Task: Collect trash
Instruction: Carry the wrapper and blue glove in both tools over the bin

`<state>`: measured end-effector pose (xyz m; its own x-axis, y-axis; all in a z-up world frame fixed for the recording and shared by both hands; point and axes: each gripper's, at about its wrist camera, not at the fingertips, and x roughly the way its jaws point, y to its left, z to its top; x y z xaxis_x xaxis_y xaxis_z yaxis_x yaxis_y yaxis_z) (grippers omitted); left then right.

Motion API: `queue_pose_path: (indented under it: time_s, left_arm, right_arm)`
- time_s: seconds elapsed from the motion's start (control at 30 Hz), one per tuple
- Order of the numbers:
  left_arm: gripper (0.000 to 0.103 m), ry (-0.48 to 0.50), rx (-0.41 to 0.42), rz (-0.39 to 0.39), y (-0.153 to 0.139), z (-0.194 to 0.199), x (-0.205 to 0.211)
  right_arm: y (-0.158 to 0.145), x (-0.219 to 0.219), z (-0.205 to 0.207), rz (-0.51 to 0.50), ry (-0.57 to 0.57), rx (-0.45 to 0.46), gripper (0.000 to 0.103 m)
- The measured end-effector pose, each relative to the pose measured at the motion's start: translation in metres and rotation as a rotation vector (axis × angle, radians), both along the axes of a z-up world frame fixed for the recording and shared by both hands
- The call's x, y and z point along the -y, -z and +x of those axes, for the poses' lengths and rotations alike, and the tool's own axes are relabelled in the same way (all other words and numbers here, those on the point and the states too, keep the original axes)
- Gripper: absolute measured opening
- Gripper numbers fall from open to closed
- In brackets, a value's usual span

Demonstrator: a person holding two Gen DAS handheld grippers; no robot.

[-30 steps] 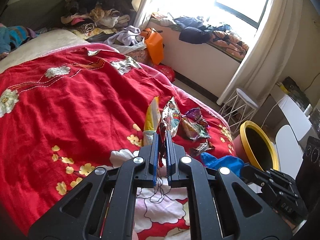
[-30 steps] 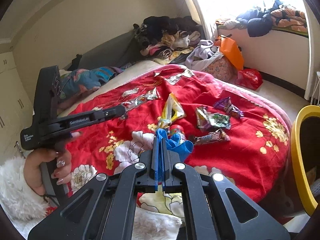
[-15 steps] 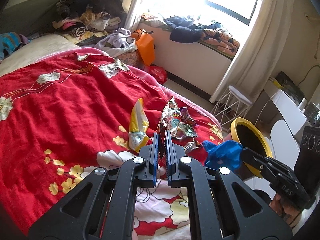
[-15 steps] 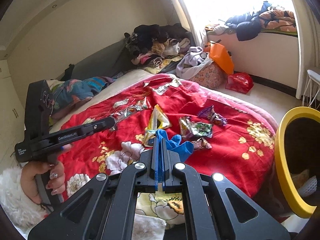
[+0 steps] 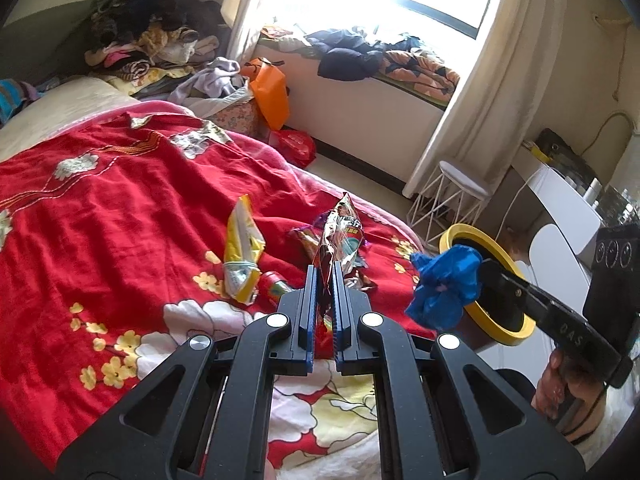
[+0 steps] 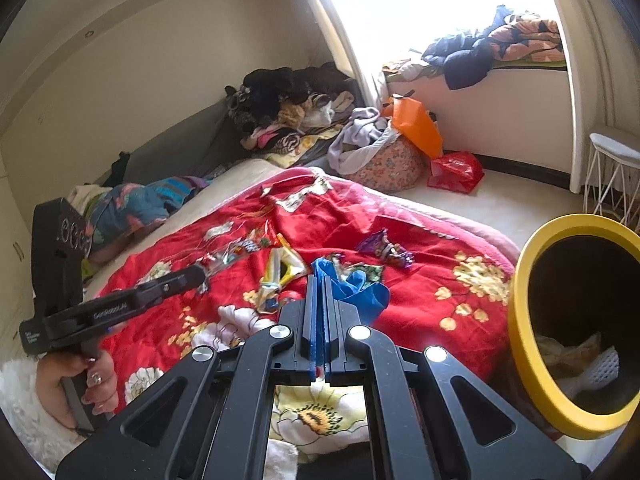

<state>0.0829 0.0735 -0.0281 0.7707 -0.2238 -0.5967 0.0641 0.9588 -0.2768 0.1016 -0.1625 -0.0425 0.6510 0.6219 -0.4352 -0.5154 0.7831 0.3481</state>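
Note:
My left gripper (image 5: 325,270) is shut on a shiny foil snack wrapper (image 5: 340,236), held upright above the red blanket (image 5: 120,208). My right gripper (image 6: 320,280) is shut on a crumpled blue plastic bag (image 6: 356,286). In the left wrist view that blue bag (image 5: 444,284) hangs just before the yellow-rimmed bin (image 5: 516,334). The bin (image 6: 528,344) stands off the bed's right edge with some trash inside. A yellow wrapper (image 5: 242,248), a purple wrapper (image 6: 386,249) and more wrappers lie on the blanket.
A white wire stool (image 5: 456,196) stands by the curtain beyond the bin. Piled clothes (image 5: 152,40), an orange bag (image 5: 270,92) and a red bag (image 6: 456,170) sit past the bed. A hand (image 6: 86,384) holds the left gripper's handle at the bed's near edge.
Both grippers have swung right, toward the bin, each keeping its hold. The blue bag has risen off the blanket and now hangs at the bin's rim; the bin looms larger in the right wrist view.

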Motion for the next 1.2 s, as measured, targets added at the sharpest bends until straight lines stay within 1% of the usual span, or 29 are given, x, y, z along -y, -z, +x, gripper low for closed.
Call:
queue_pose_path:
  time_s: [0.4,0.7,1.0,1.2]
  left_arm:
    - [0.004,0.065,-0.008,0.014,0.002,0.001,0.025]
    - [0.004,0.118,-0.013,0.021,0.004,0.005,0.046]
    - [0.004,0.203,-0.011,0.028,0.005,0.008,0.086]
    - [0.004,0.265,-0.009,0.033,0.005,0.01,0.115]
  right_arm:
    - [-0.002,0.027,0.01,0.029,0.079,0.005,0.002]
    - [-0.001,0.057,0.019,0.054,0.165,0.003,0.002]
    - [0.004,0.093,0.023,0.076,0.267,-0.001,0.002]
    - [0.007,0.12,0.023,0.063,0.354,0.008,0.002]
